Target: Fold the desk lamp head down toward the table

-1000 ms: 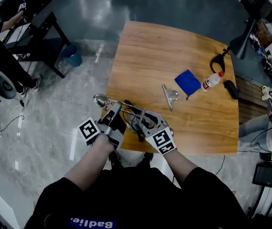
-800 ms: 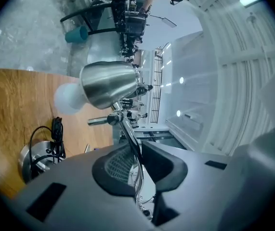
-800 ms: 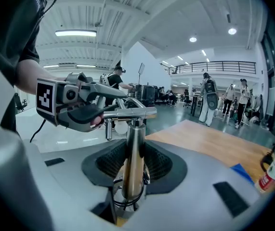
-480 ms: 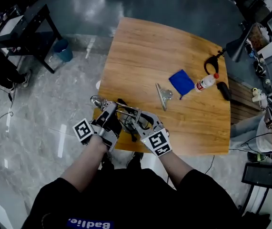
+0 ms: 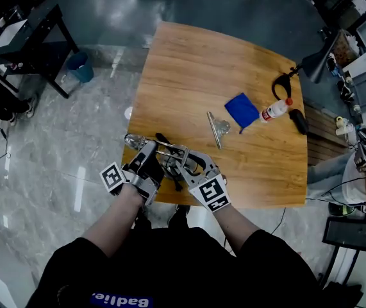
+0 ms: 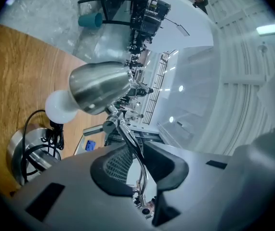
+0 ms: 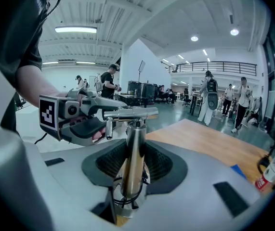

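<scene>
Head view: brushed-steel desk lamp (image 5: 133, 140), wooden desk (image 5: 221, 69)'s lower-left edge.
Left gripper view: left tongs (image 6: 135, 153) just opening, loose around thin chrome arm (image 6: 123, 131) (fold seemingly done).
Right gripper view: right tongs (image 7: 135, 150) clench upright steel post (image 7: 135, 129); next, withdraw left.

On the tabletop (image 5: 189, 56), a metal clip (image 5: 217, 129) just beside a blue cloth (image 5: 242, 110), a red-capped bottle (image 5: 274, 111) lying near the cloth's right. Further right, a black looped strap (image 5: 275, 85) and a dark oblong object (image 5: 297, 121). On the floor at left, a blue bin (image 5: 80, 67) beside a black-framed table (image 5: 45, 27).
</scene>
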`<action>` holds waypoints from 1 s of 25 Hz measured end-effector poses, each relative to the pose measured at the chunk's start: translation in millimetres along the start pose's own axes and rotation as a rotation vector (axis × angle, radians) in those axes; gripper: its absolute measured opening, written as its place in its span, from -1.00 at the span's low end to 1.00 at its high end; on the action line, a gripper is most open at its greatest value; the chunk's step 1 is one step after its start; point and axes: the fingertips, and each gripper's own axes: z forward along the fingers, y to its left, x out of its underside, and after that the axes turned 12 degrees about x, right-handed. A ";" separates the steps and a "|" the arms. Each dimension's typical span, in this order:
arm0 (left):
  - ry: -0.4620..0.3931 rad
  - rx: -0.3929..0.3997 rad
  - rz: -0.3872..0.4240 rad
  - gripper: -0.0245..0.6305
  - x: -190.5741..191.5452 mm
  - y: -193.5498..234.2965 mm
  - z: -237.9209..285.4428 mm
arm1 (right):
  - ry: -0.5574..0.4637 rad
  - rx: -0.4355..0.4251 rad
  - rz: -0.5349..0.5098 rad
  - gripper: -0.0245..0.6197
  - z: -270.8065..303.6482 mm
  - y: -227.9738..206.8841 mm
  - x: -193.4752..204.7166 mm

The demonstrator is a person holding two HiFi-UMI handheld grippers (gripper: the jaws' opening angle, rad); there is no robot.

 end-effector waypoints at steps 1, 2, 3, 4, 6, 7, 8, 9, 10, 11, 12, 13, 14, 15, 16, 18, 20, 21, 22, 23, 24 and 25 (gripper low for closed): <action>-0.007 0.010 -0.013 -0.70 -0.2 1.4 -0.7 | 0.001 -0.001 -0.002 -0.56 0.0 0.2 0.0; -0.019 0.020 -0.026 -0.70 -0.7 2.7 -1.5 | 0.002 -0.001 -0.005 -0.57 0.3 0.5 0.0; -0.034 0.030 -0.037 -0.70 -1.3 3.9 -2.5 | 0.003 -0.002 -0.007 -0.56 0.6 0.9 -0.1; -0.048 0.038 -0.049 -0.70 -1.7 5.1 -3.5 | 0.004 -0.002 -0.009 -0.56 0.6 1.2 -0.2; -0.060 0.053 -0.070 -0.70 -1.4 8.2 -5.0 | 0.006 0.000 -0.009 -0.57 0.3 1.3 -0.5; -0.055 0.059 -0.079 -0.69 -1.0 9.9 -5.6 | 0.008 0.000 -0.008 -0.56 0.1 1.4 -0.4; -0.046 0.063 -0.086 -0.69 -0.7 11.7 -6.1 | 0.010 0.001 -0.008 -0.57 0.2 1.5 -0.1; -0.037 0.066 -0.094 -0.68 -0.4 13.6 -6.6 | 0.012 0.001 -0.008 -0.57 0.3 1.8 0.3; -0.031 0.067 -0.101 -0.68 -0.1 15.7 -7.0 | 0.013 0.000 -0.008 -0.57 0.5 2.0 0.6; -0.029 0.068 -0.108 -0.66 -0.1 17.7 -7.6 | 0.014 0.000 -0.008 -0.57 0.7 2.2 0.6; -0.031 0.069 -0.116 -0.64 -0.2 19.6 -8.2 | 0.015 0.001 -0.009 -0.57 1.0 2.4 0.5; -0.034 0.071 -0.125 -0.62 -0.3 21.3 -8.9 | 0.017 0.002 -0.011 -0.56 1.2 2.6 0.3; -0.036 0.074 -0.133 -0.61 -0.1 22.8 -9.5 | 0.018 0.003 -0.013 -0.56 1.2 2.8 0.3; -0.035 0.075 -0.139 -0.60 0.3 24.1 -9.9 | 0.020 0.004 -0.015 -0.57 1.0 2.9 0.3; -0.031 0.077 -0.142 -0.59 0.8 25.2 -10.0 | 0.022 0.005 -0.016 -0.57 0.8 2.7 0.3; -0.021 0.082 -0.144 -0.59 1.7 26.9 -9.7 | 0.024 0.006 -0.018 -0.57 0.4 2.2 1.0; -0.014 0.088 -0.147 -0.59 2.6 27.9 -9.4 | 0.026 0.009 -0.016 -0.57 0.2 1.8 1.9; -0.010 0.089 -0.150 -0.59 2.8 27.9 -9.3 | 0.028 0.011 -0.014 -0.56 0.3 1.9 1.9; -0.004 0.086 -0.152 -0.59 2.9 27.5 -9.3 | 0.029 0.012 -0.012 -0.57 0.5 2.0 1.7; 0.004 0.079 -0.151 -0.59 2.9 26.9 -9.2 | 0.031 0.013 -0.011 -0.56 0.7 2.2 1.5; 0.012 0.068 -0.143 -0.59 2.9 26.1 -9.1 | 0.033 0.015 -0.011 -0.56 0.8 2.2 1.4; 0.021 0.053 -0.131 -0.60 2.8 25.3 -9.1 | 0.035 0.016 -0.011 -0.57 0.9 2.2 1.4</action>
